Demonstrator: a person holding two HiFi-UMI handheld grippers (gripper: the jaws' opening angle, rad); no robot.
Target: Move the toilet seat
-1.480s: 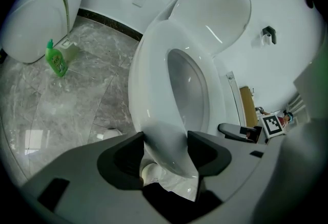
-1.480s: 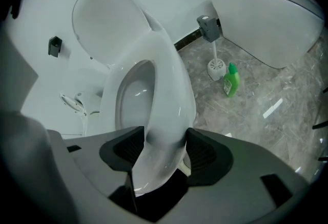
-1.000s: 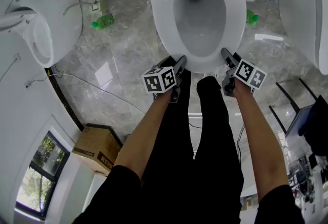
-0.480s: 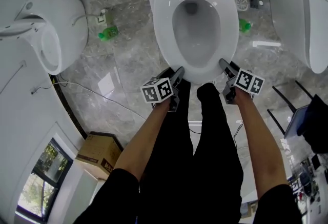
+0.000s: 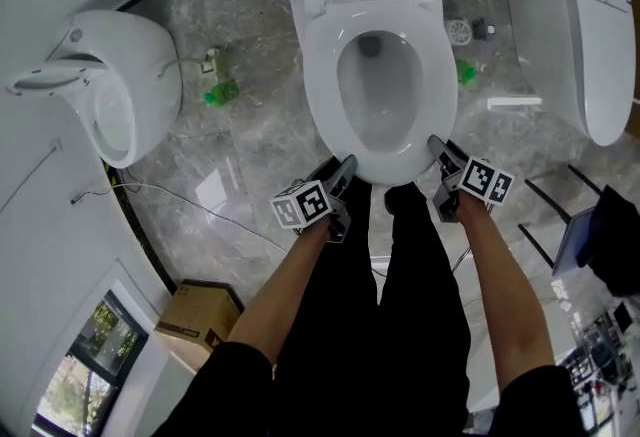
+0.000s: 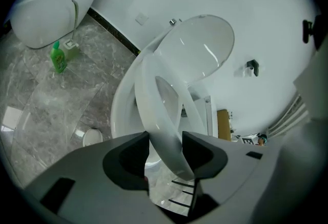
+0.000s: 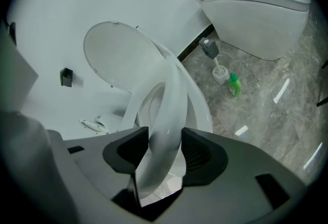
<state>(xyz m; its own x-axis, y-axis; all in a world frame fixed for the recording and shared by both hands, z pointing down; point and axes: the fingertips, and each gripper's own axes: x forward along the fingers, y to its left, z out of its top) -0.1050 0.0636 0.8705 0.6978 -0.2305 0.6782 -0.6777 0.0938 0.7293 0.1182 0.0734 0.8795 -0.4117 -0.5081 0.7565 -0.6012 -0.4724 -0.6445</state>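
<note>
The white toilet seat point(image 5: 320, 95) is gripped at its front from both sides. My left gripper point(image 5: 345, 165) pinches the front-left rim, my right gripper point(image 5: 437, 145) the front-right rim. In the left gripper view the seat ring point(image 6: 154, 95) runs between the jaws of the left gripper point(image 6: 165, 138) and stands tilted up off the bowl point(image 6: 120, 115). The right gripper view shows the same ring point(image 7: 171, 95) filling the gap of the right gripper point(image 7: 165, 138). Both pairs of jaws have just been closing on the ring. The lid point(image 6: 200, 48) leans upright against the wall.
A second toilet point(image 5: 120, 85) stands at the left and a third point(image 5: 580, 35) at the right. Green bottles point(image 5: 222, 93) point(image 5: 465, 73) and a toilet brush point(image 5: 458, 29) sit on the marble floor. A cable point(image 5: 200, 205) and a cardboard box point(image 5: 195, 320) lie near my legs.
Both grippers have kept hold of the seat's front rim and come up with it. The head view has shifted, so more of the toilet's back and the wall shows.
</note>
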